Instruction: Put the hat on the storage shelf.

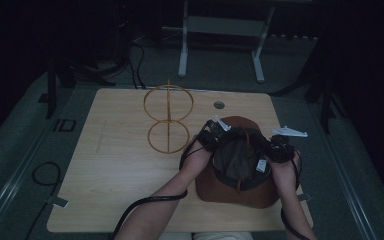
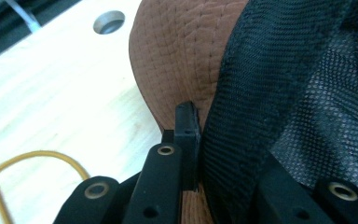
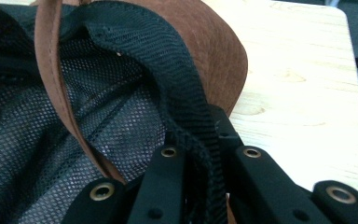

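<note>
A brown hat (image 1: 240,192) lies crown-down on the wooden table (image 1: 120,175), its black mesh lining (image 1: 237,157) facing up. My left gripper (image 1: 211,136) sits at the hat's left rim and my right gripper (image 1: 274,148) at its right rim. In the left gripper view, the left gripper (image 2: 205,140) is shut on the black inner band (image 2: 242,116), with the brown brim (image 2: 177,51) beyond it. In the right gripper view, the right gripper (image 3: 200,135) is shut on the same band (image 3: 168,60). A brown strap (image 3: 51,70) crosses the mesh.
A thin wire stand (image 1: 168,117) with two rings on a post stands left of the hat, its lower ring (image 2: 37,156) near my left gripper. A round cable hole (image 1: 219,105) is in the table's far edge. A table frame stands beyond on the floor.
</note>
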A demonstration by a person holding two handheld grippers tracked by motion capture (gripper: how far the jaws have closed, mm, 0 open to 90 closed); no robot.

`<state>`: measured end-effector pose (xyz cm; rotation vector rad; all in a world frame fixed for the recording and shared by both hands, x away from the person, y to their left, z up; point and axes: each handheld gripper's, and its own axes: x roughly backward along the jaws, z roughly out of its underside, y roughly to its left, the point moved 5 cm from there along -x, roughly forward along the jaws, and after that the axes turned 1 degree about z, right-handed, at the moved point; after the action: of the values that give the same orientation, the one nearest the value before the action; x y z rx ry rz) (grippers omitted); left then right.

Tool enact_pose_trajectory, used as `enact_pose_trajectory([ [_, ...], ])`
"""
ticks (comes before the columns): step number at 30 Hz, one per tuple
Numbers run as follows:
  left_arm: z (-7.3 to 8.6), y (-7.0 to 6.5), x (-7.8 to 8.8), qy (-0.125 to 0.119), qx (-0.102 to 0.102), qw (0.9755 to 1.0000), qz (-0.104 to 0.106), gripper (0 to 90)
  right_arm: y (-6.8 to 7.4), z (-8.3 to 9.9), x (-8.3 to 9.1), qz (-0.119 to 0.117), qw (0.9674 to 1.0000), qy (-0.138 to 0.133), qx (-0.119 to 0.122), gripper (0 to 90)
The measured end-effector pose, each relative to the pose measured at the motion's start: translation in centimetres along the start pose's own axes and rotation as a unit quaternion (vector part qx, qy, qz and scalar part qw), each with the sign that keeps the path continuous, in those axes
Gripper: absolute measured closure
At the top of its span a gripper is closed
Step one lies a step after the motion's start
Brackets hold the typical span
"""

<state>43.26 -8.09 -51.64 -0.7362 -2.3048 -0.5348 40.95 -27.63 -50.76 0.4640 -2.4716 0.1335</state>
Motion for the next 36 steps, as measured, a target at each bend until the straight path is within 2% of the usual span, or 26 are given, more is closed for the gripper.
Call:
enact_pose_trajectory([
  [2,-0.1,0.0,0.2,-0.003,-0.003,1.0000,-0.004,86.1,0.1,0.0,0.2,0.009,1.0000,0.001,0.002,85.7],
  [4,-0.3,0.1,0.5,-0.008,-0.002,1.0000,-0.005,86.2,0.1,0.0,0.5,0.003,1.0000,-0.001,-0.004,82.8],
  [8,-0.8,0.5,1.4,-0.034,0.001,0.9994,0.002,86.6,0.2,0.0,1.8,-0.016,0.9998,-0.009,0.000,70.2],
  [10,-1.0,0.6,1.9,-0.040,-0.007,0.9991,-0.007,86.6,0.4,0.0,2.5,-0.031,0.9994,-0.016,0.006,59.9],
  [12,-1.3,0.5,2.2,-0.049,-0.010,0.9987,-0.008,86.6,0.5,0.0,3.3,-0.048,0.9986,-0.024,-0.001,51.4],
  [14,-1.4,0.2,2.6,-0.051,-0.026,0.9983,-0.009,86.6,0.6,-0.2,4.5,-0.059,0.9974,-0.039,-0.015,44.9],
  [16,-1.6,0.0,3.4,-0.064,-0.026,0.9976,0.004,86.6,0.6,-0.4,5.7,-0.066,0.9964,-0.051,-0.016,40.2],
  [18,-1.8,-0.2,4.4,-0.081,-0.034,0.9961,0.009,86.6,0.5,-0.4,6.7,-0.070,0.9960,-0.056,-0.002,36.8],
  [19,-1.8,-0.2,4.9,-0.086,-0.041,0.9954,0.005,86.6,0.4,-0.3,7.1,-0.075,0.9956,-0.057,0.003,36.8],
  [21,-1.7,-0.1,5.8,-0.101,-0.043,0.9940,0.000,86.6,0.3,-0.1,7.8,-0.085,0.9948,-0.053,0.016,37.9],
  [23,-1.5,0.1,6.4,-0.107,-0.046,0.9932,-0.001,86.5,0.4,0.0,8.7,-0.109,0.9919,-0.061,0.022,38.7],
  [25,-1.2,0.3,6.8,-0.106,-0.042,0.9934,0.003,86.6,0.7,0.0,9.6,-0.126,0.9893,-0.065,0.036,38.6],
  [26,-1.1,0.4,7.0,-0.112,-0.036,0.9930,0.008,86.6,0.8,0.0,10.1,-0.135,0.9879,-0.070,0.033,38.6],
  [28,-0.9,0.8,7.4,-0.113,-0.035,0.9929,0.001,86.6,1.0,-0.1,11.0,-0.149,0.9848,-0.079,0.042,38.7],
  [29,-0.8,1.0,7.7,-0.120,-0.029,0.9923,0.005,86.6,1.1,-0.2,11.5,-0.152,0.9838,-0.085,0.042,38.7],
  [31,-0.7,1.4,8.1,-0.124,-0.026,0.9919,-0.001,86.6,1.0,-0.3,12.2,-0.152,0.9828,-0.094,0.047,38.0],
  [33,-0.7,1.7,8.7,-0.138,-0.022,0.9902,0.002,86.5,0.8,-0.3,13.0,-0.157,0.9812,-0.105,0.039,38.1],
  [34,-0.7,1.8,9.1,-0.148,-0.024,0.9887,0.008,86.5,0.5,-0.3,13.2,-0.150,0.9818,-0.110,0.040,38.2],
  [36,-0.8,1.9,9.9,-0.170,-0.023,0.9850,0.019,86.5,-0.4,-0.1,13.3,-0.121,0.9853,-0.113,0.042,40.5],
])
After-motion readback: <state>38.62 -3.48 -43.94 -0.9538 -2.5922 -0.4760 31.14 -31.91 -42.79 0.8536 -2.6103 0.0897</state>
